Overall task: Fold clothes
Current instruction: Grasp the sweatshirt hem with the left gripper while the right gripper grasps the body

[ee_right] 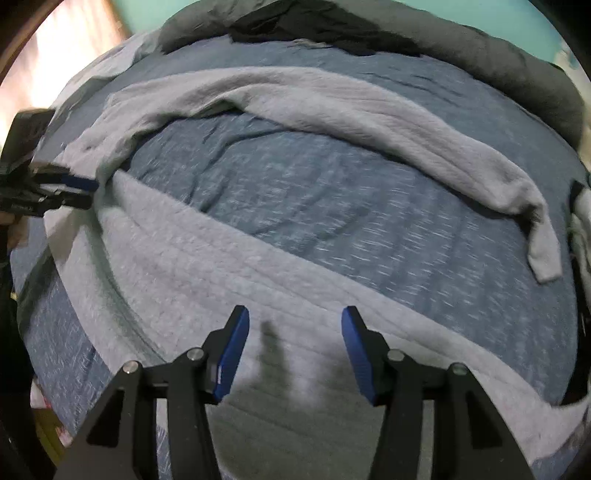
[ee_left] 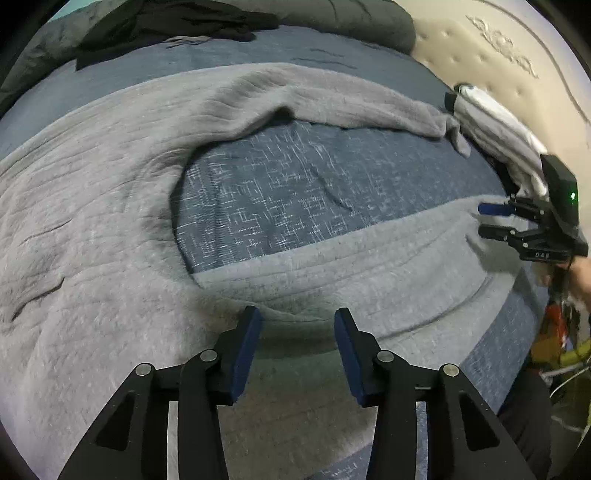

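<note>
Surface: bed (ee_left: 314,192) with blue patterned cover; dark clothing (ee_left: 166,26) piled at far edge.
Garment: grey sweatpants (ee_left: 92,221) spread flat on the bed, legs splayed apart.
Left gripper (ee_left: 297,332): jaws wide apart, empty, above the waistband end.
Right gripper (ee_right: 295,330): jaws wide apart, empty, over the near leg.

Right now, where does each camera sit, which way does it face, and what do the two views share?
Left wrist: behind the open left claw, over the grey trousers on the blue bedspread; the right claw shows far right.
Right wrist: behind the open right claw, over a trouser leg; the left claw shows far left.
Shared: trousers, bedspread, dark clothes behind.
</note>
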`<state>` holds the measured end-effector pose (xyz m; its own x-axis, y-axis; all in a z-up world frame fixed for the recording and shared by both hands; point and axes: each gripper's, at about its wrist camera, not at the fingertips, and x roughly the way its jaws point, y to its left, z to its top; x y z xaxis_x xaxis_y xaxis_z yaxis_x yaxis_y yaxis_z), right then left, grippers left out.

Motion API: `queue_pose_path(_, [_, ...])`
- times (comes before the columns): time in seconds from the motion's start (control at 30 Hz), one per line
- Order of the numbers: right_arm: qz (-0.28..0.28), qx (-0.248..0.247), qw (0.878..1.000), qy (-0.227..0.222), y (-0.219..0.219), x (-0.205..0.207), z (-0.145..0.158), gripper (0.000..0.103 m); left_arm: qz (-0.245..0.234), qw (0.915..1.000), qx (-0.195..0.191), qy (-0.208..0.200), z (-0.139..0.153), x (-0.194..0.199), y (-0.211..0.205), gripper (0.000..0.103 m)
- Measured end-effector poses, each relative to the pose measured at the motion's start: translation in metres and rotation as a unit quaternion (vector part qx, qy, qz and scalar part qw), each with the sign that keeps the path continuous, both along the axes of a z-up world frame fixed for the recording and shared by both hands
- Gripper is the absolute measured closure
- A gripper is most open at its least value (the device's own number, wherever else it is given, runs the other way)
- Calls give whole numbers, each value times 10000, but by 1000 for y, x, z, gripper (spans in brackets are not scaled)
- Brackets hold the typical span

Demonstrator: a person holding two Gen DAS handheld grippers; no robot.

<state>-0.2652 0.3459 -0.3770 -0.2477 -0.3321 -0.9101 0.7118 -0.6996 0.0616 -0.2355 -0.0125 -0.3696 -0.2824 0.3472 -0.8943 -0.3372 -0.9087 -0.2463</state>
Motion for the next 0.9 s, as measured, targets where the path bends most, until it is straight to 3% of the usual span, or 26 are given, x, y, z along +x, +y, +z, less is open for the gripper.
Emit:
queue_pose_path(0.37, [792,327,9963,-77,-35,6,-23,50,-431,9989,-177,-65,-21,0,16,57])
queue_pose_path(0.43, [909,384,9951,-96,-39,8,-27,63,-448,9988,-202,-66,-22,-1,17,59])
queue_pose_path(0.47, [967,413,9944,-106,-41,9,-29,67,-464,9986,-226,-60,-23,-2,17,65])
queue_pose_path(0.5, [1025,441,9937,-116,-42,10,-31,83,-485,9985,-245,-47,-23,-2,17,69])
queue_pose_path(0.53, [1049,446,9934,-105,-43,11,-31,91,-507,9984,-261,-32,-23,-3,17,76])
queue_pose_path(0.6, [1091,453,9930,-80,-43,13,-30,98,-545,9982,-258,-16,-22,-4,16,84])
queue_pose_path(0.67, [1134,459,9925,-56,-43,15,-30,99,-574,9981,-238,17,-21,-4,15,92])
queue_pose_path(0.9, [866,-28,9957,322,-29,5,6,100,-309,9989,149,320,6,-6,-2,95])
